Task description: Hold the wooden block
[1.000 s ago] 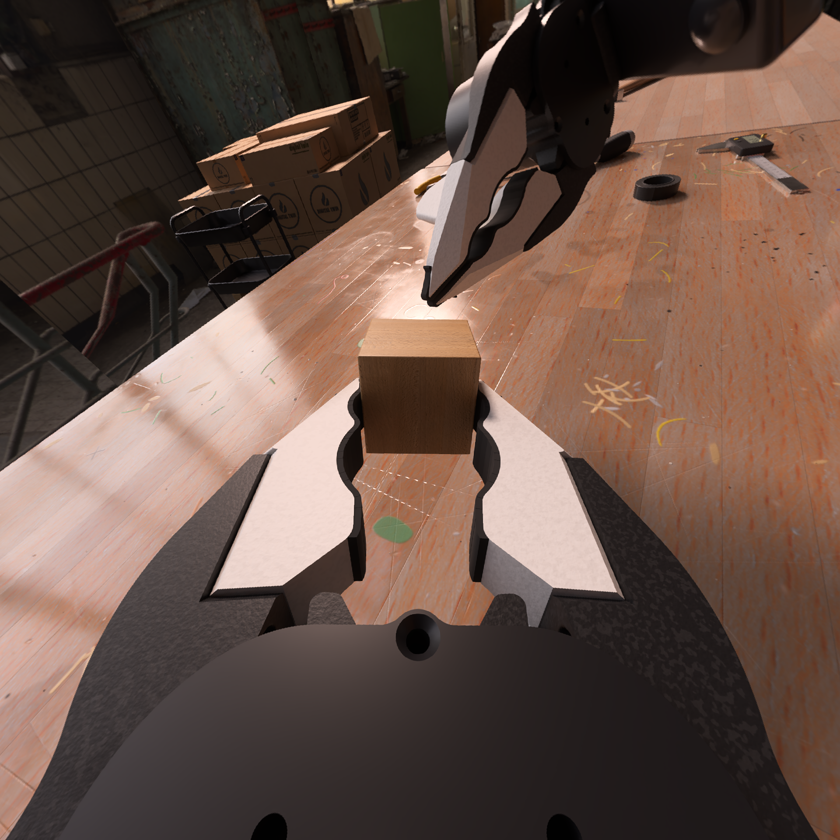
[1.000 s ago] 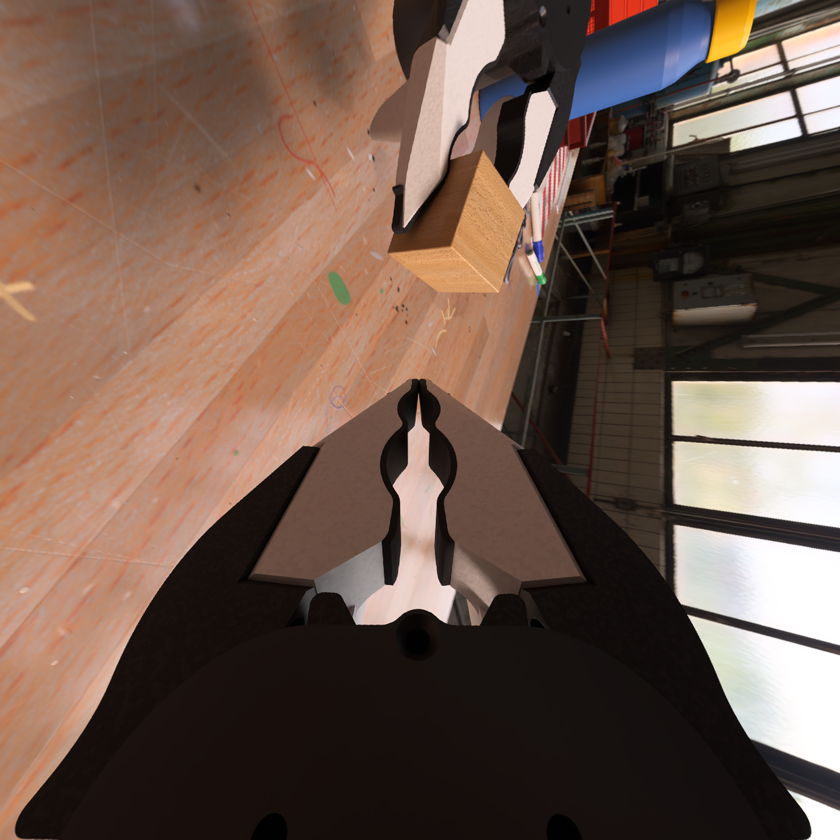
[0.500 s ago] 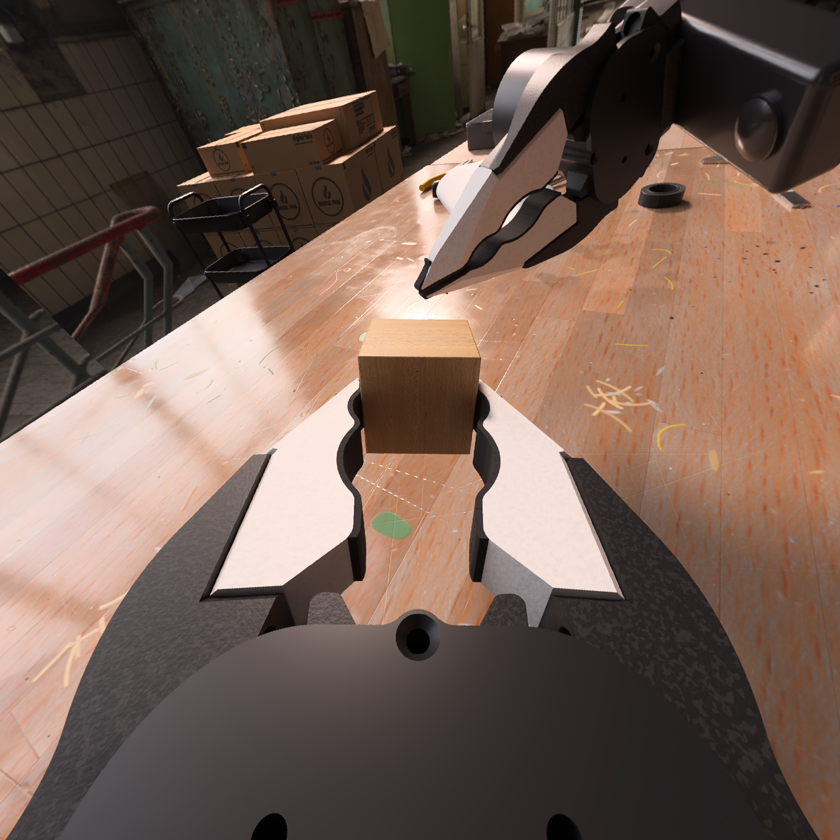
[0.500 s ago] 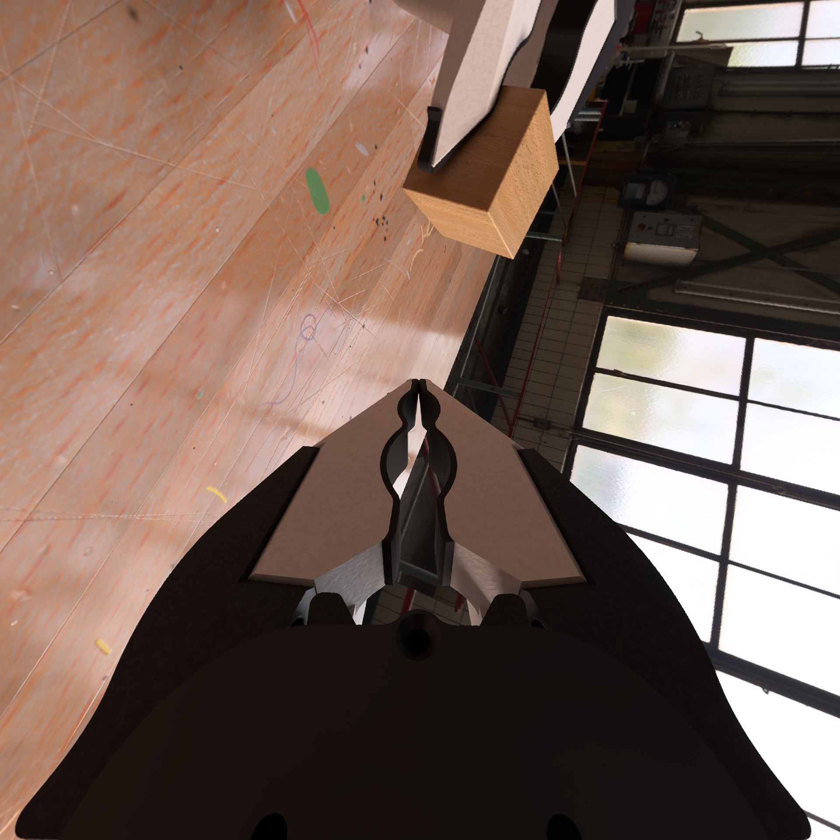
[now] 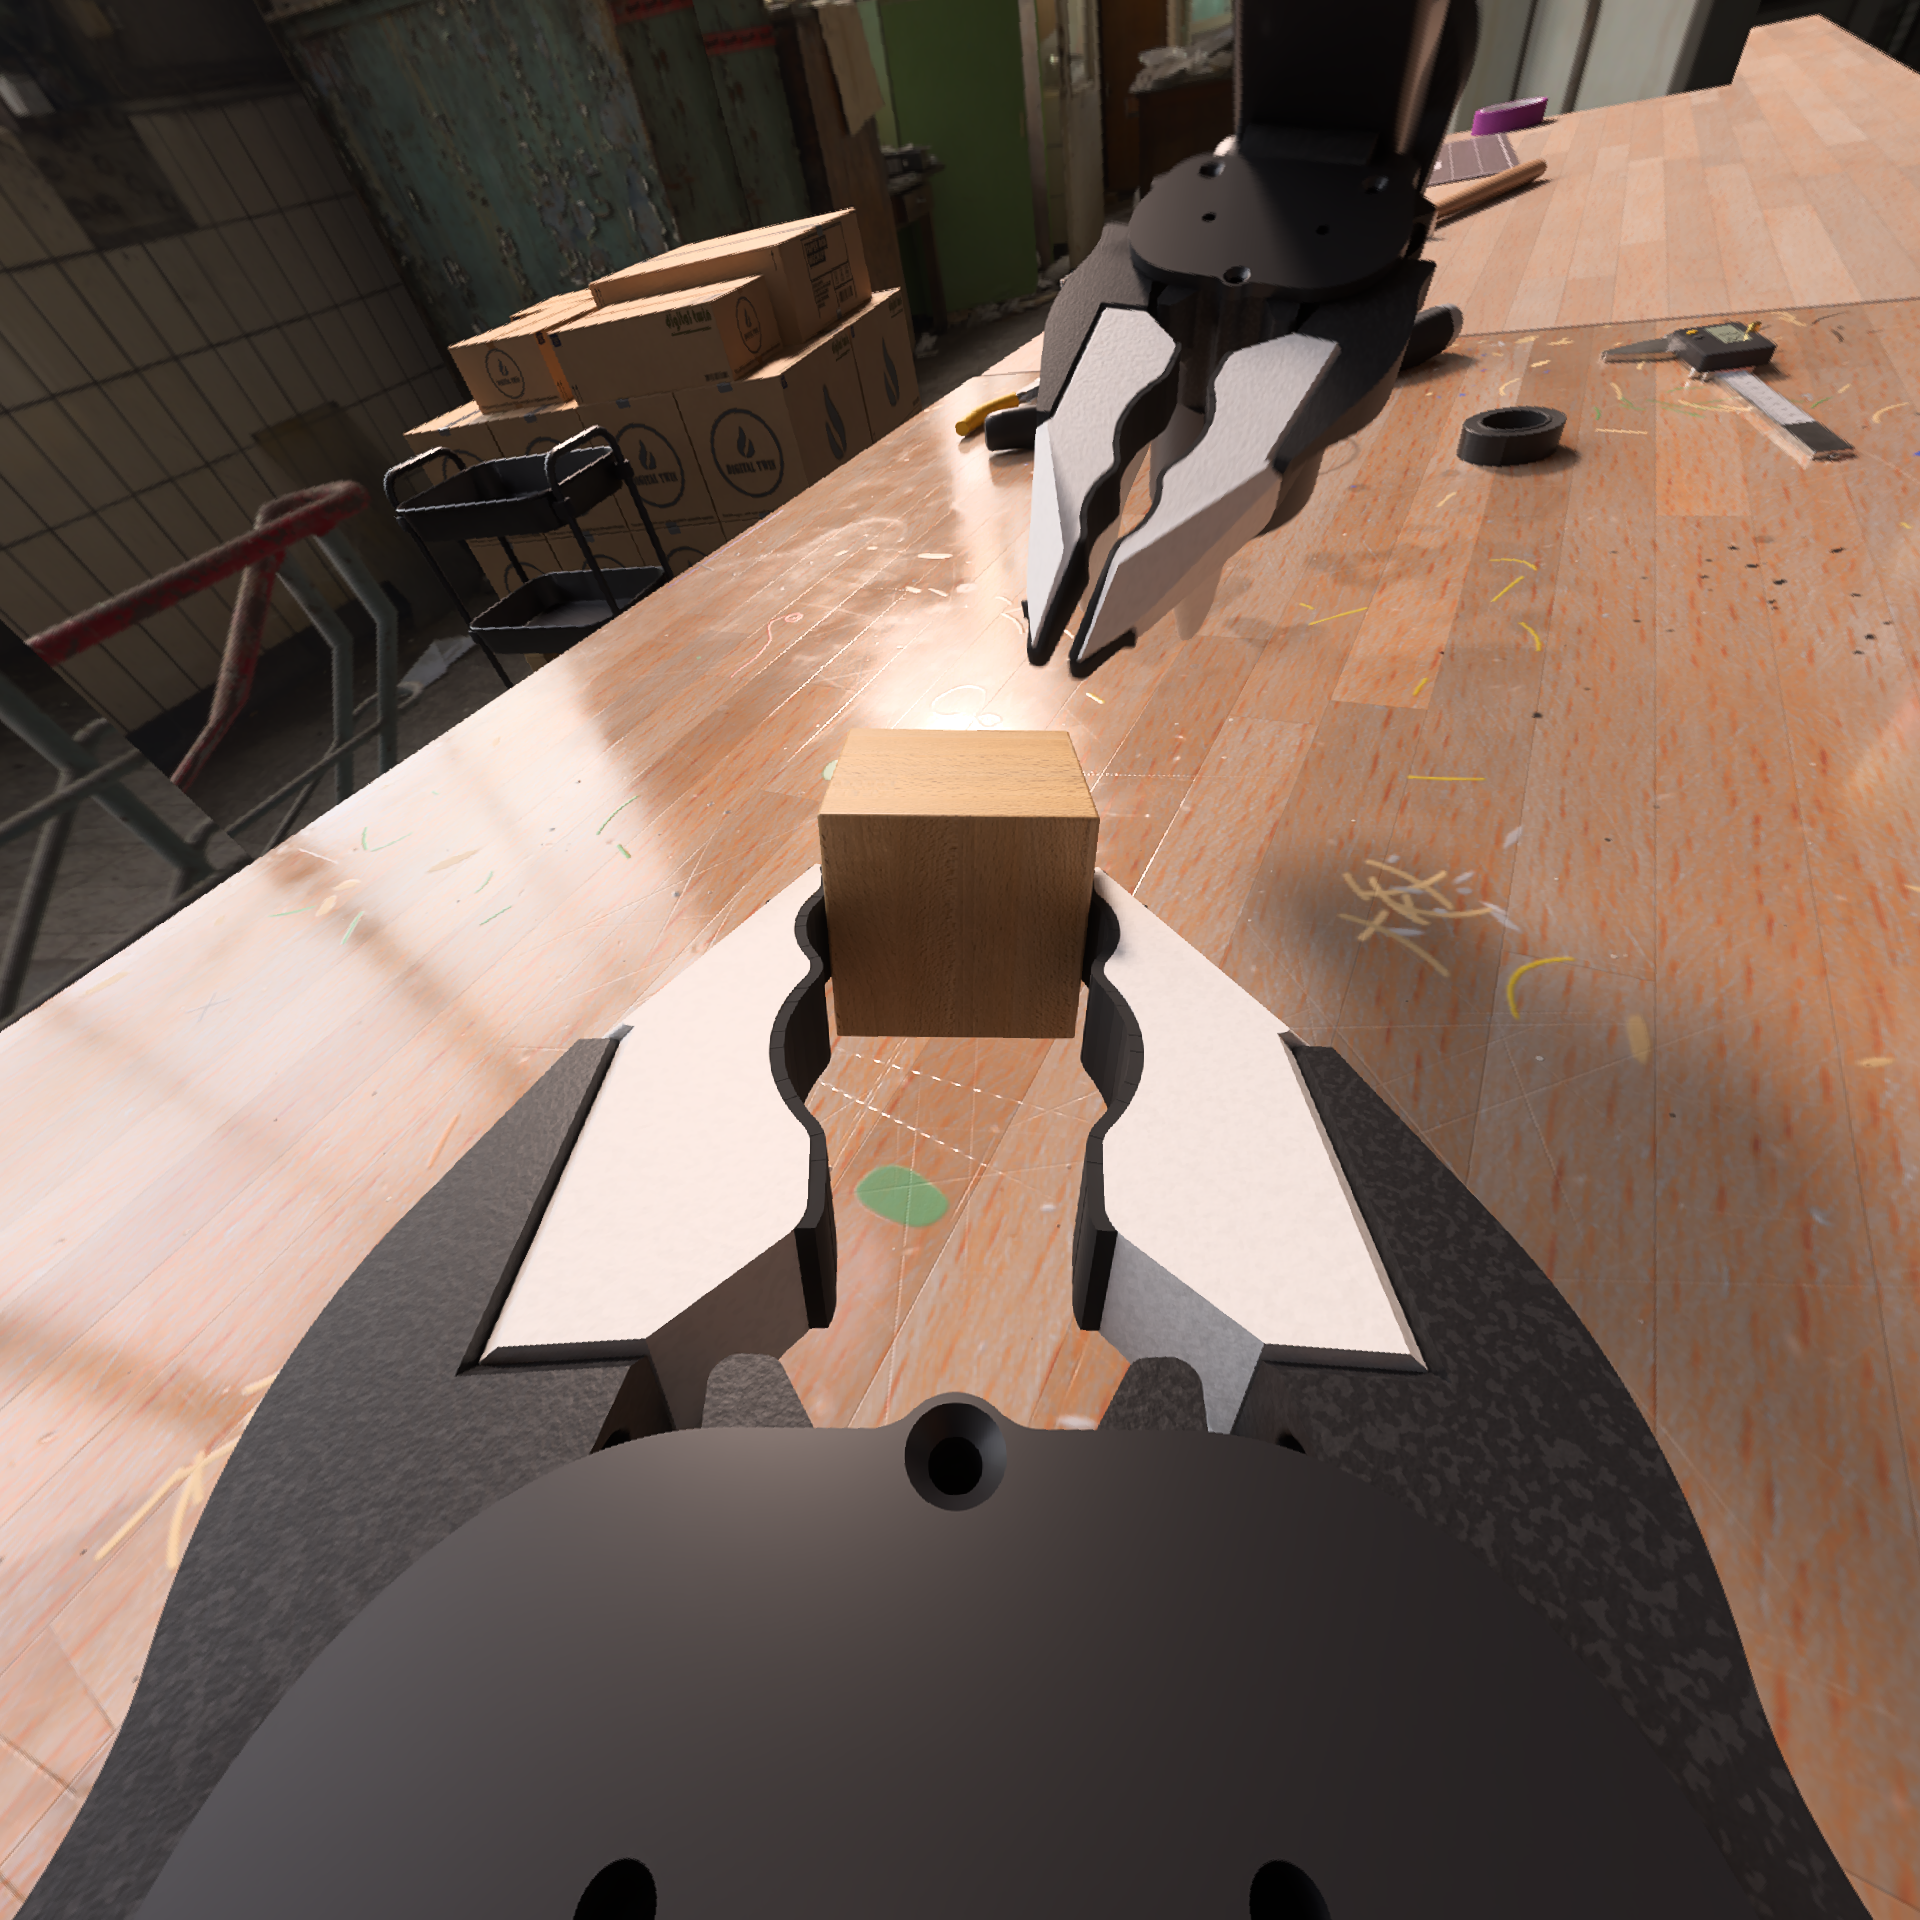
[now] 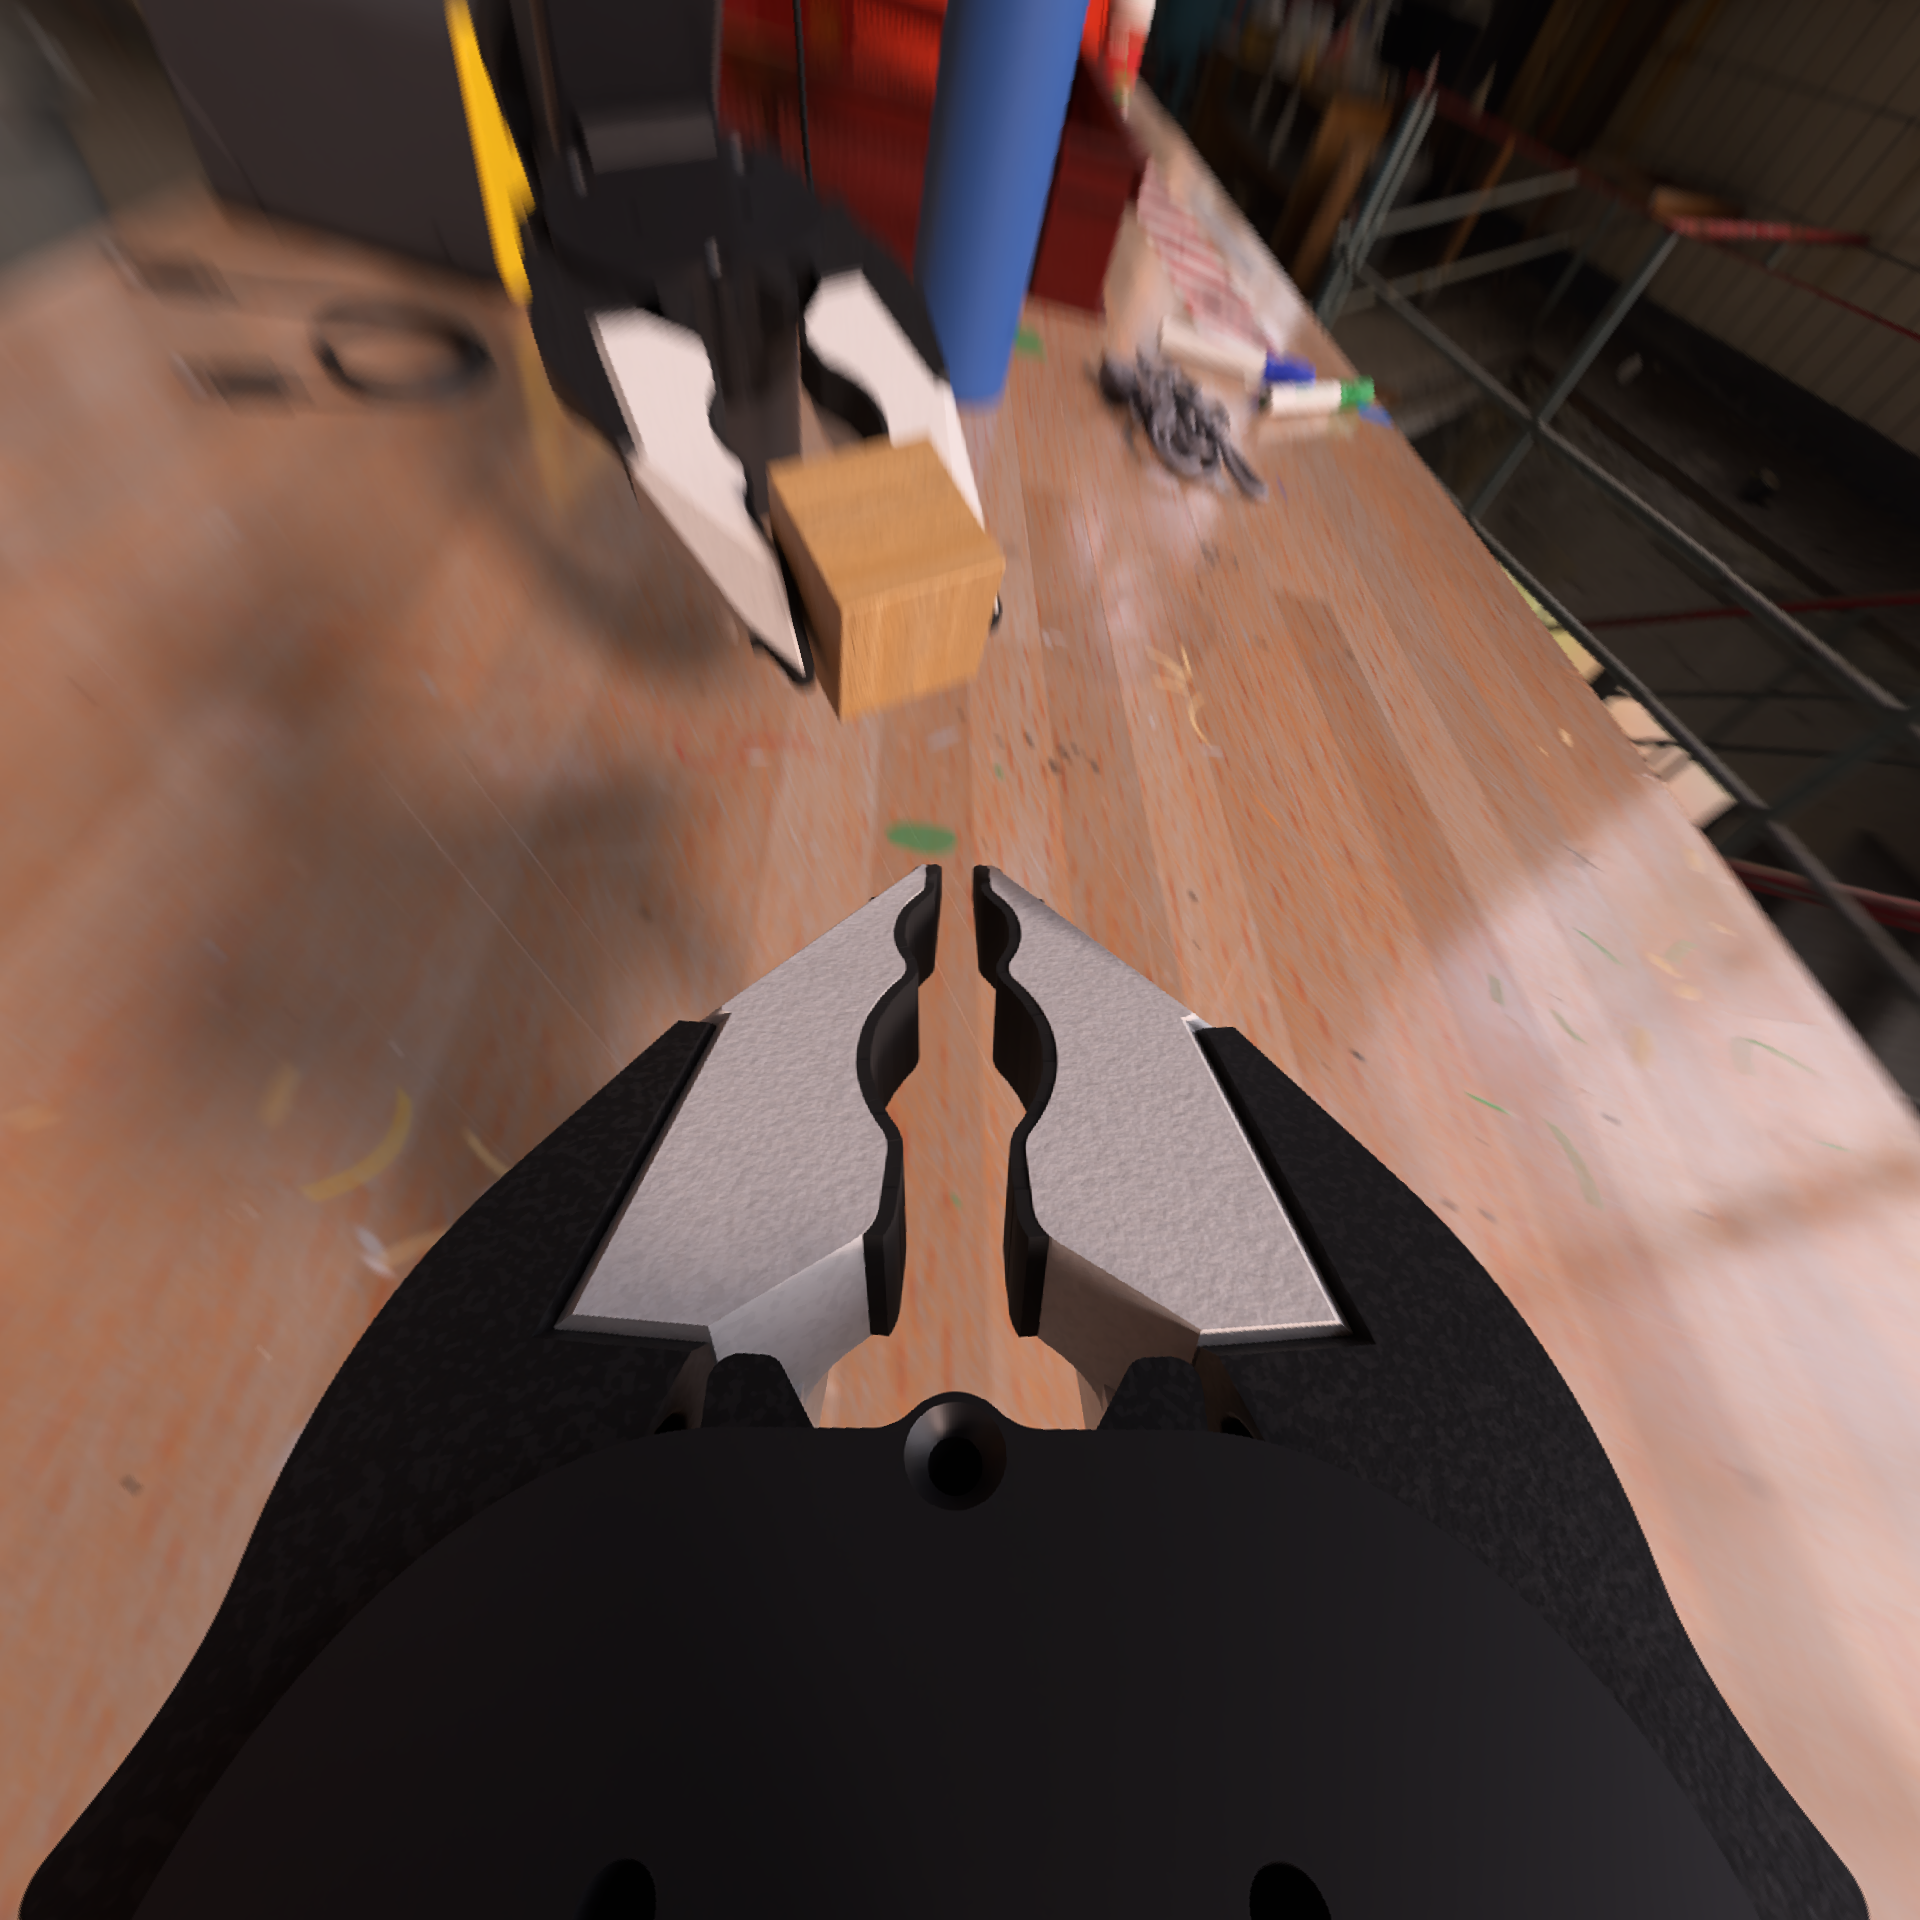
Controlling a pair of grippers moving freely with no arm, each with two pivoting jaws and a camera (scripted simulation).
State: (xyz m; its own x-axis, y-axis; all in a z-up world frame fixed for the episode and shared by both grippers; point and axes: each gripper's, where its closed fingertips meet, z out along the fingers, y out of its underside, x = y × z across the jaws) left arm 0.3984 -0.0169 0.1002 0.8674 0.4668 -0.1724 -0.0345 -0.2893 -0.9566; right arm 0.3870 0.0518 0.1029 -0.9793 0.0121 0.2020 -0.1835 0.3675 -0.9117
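The wooden block [image 5: 956, 914] is a light brown cube held between my left gripper's [image 5: 958, 904] white fingers, a little above the wooden workbench [image 5: 1455, 1039]. The left gripper is shut on it. My right gripper [image 5: 1062, 657] hangs beyond the block, tips pointing down toward it, apart from it. In the right wrist view, which is blurred, my right gripper [image 6: 956, 875] is empty with a narrow gap between its tips. The block [image 6: 894, 582] and the left gripper [image 6: 888, 634] show ahead of it.
A black tape roll [image 5: 1512, 434] and a caliper [image 5: 1714, 364] lie at the far right. Cardboard boxes [image 5: 707, 353] and a black cart [image 5: 530, 540] stand beyond the bench's left edge. A blue cylinder [image 6: 987, 187], markers [image 6: 1309, 390] and a black chain pile [image 6: 1174, 426] lie behind the block.
My right gripper has swung round from lying on its side to point straight at the block, and its tips have parted slightly. The left gripper still holds the block in place.
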